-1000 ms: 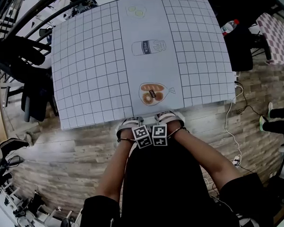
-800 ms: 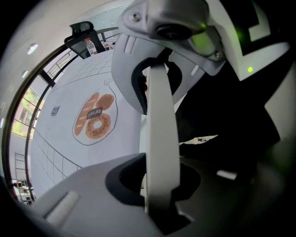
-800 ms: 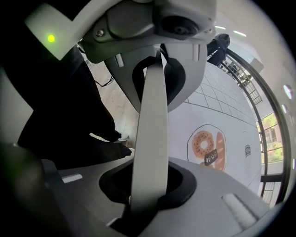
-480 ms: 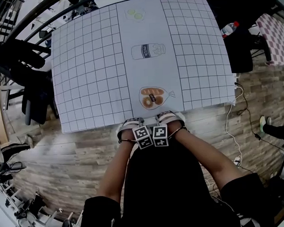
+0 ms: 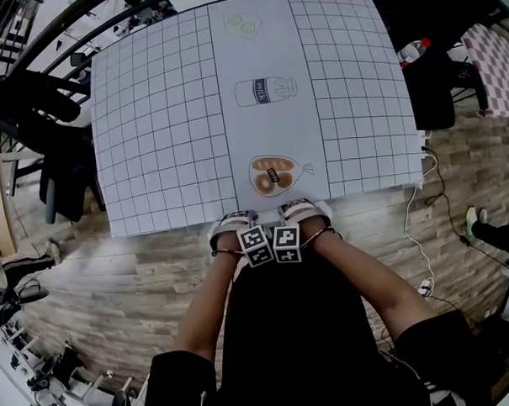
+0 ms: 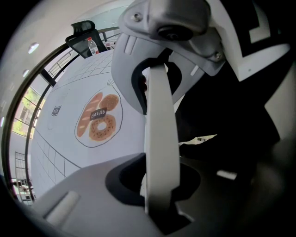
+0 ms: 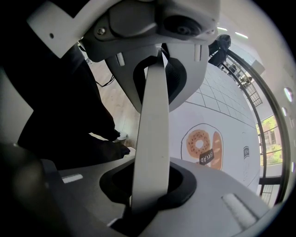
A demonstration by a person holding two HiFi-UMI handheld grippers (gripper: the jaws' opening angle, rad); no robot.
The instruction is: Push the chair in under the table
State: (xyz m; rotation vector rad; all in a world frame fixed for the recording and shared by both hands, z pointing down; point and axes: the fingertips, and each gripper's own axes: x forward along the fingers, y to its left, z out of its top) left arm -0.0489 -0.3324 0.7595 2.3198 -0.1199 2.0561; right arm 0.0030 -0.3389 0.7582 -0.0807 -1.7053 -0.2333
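The black chair back (image 5: 279,277) stands at the near edge of the grid-patterned table (image 5: 166,118), between my forearms. Both grippers point straight down at its top, side by side, marker cubes touching. My left gripper (image 5: 232,221) has its jaws nearly together, and the dark chair (image 6: 222,106) fills the right of the left gripper view. My right gripper (image 5: 301,209) has just been closing its jaws, and the black chair (image 7: 55,115) sits at the left of the right gripper view. The seat and legs are hidden. The pads' contact is hard to make out.
A bread drawing (image 5: 274,172) lies on the table just beyond the grippers. Black chairs stand at the table's left (image 5: 40,106) and right (image 5: 426,89). A water bottle (image 5: 412,48) is nearby. Cables (image 5: 420,233) trail over the wooden floor, and someone's shoes (image 5: 491,225) show at the right edge.
Both grippers and the chair stay where they were at the table's edge. Only the shoes at the right edge and clutter at the lower left have shifted.
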